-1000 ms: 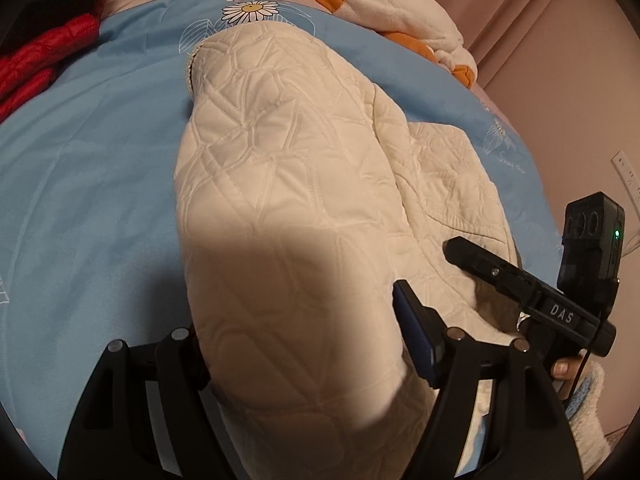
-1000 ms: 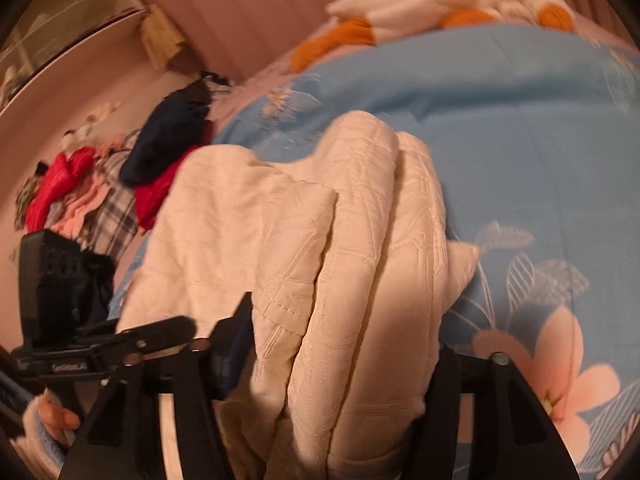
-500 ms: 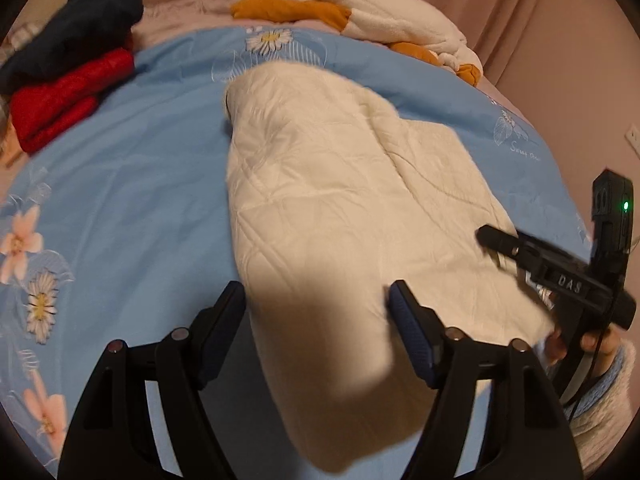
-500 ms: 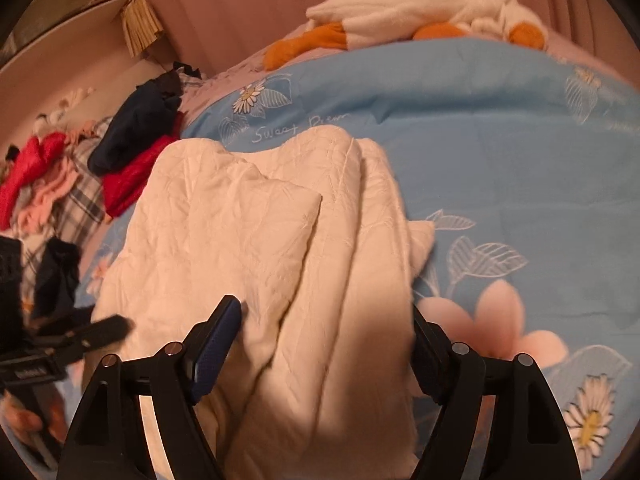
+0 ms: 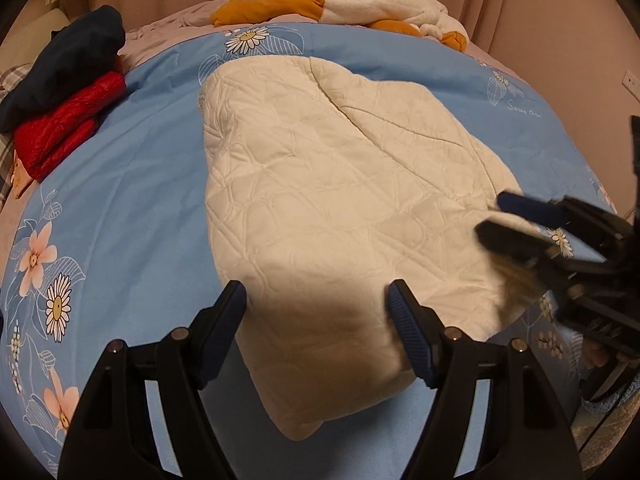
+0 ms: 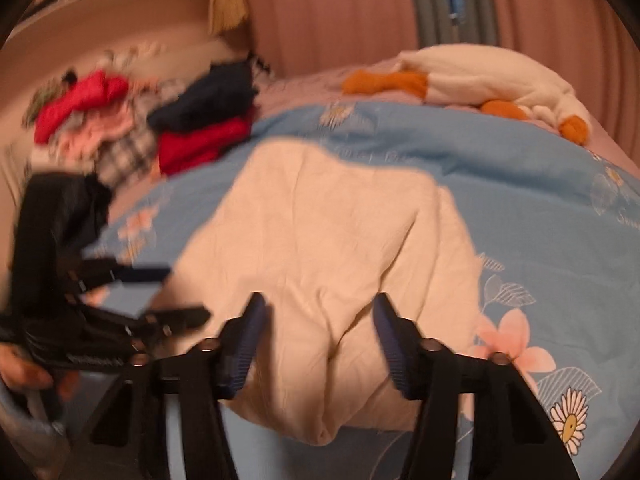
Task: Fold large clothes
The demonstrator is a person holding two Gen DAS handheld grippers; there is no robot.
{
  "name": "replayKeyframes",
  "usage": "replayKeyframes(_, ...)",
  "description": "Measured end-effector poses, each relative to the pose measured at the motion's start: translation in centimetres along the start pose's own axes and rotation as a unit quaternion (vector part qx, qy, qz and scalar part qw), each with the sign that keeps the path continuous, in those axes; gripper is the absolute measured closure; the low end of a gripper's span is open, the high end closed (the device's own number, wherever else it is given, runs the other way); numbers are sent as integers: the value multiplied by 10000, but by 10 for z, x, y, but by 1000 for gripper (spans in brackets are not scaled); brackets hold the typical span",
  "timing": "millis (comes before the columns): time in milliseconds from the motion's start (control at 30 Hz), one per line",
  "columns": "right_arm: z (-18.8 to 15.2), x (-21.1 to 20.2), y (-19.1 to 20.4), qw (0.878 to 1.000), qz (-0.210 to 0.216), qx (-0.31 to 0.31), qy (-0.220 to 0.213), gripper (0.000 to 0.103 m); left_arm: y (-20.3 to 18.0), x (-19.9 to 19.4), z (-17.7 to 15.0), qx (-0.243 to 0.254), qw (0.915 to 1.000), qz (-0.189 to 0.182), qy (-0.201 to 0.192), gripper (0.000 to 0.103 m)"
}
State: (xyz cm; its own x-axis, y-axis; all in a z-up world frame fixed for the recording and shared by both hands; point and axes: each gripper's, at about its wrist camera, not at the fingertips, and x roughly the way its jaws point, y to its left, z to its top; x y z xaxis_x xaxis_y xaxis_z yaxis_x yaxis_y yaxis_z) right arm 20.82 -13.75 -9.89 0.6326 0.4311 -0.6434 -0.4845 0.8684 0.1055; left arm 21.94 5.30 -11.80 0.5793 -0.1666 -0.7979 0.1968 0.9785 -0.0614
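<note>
Blue bedspread [image 5: 132,184] bears folded cream jacket [image 5: 320,200].

Right wrist view smeared throughout by motion: quilted cream garment [image 6: 328,240] without visible stitching, heap of clothes [image 6: 132,132] at far left unreadable. Right gripper [image 5: 492,220] blurred in left wrist view, body cut by frame edge. Garment's near end hidden behind left gripper [image 5: 316,312] shadow.

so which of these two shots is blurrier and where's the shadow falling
Right wrist view: motion-blurred all over, the clothes pile and the left gripper smeared. Left wrist view: mostly sharp, only the right gripper blurs; a dark shadow lies on the near end of the cream quilted garment. Both bend at the edges.
</note>
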Motion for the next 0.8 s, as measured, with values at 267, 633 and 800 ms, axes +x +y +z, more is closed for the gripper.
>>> replayKeyframes(267,-13,22,0,9991,69,155,396,53,-3,10,-3,91,9999,66,31,23)
replayKeyframes(633,-18,17,5,9990,26,197,390,53,-2,8,-5,-9,10000,63,45,21)
replayKeyframes(800,-22,7,4,9991,46,252,336,52,4,1,-12,-193,9998,-61,60,21)
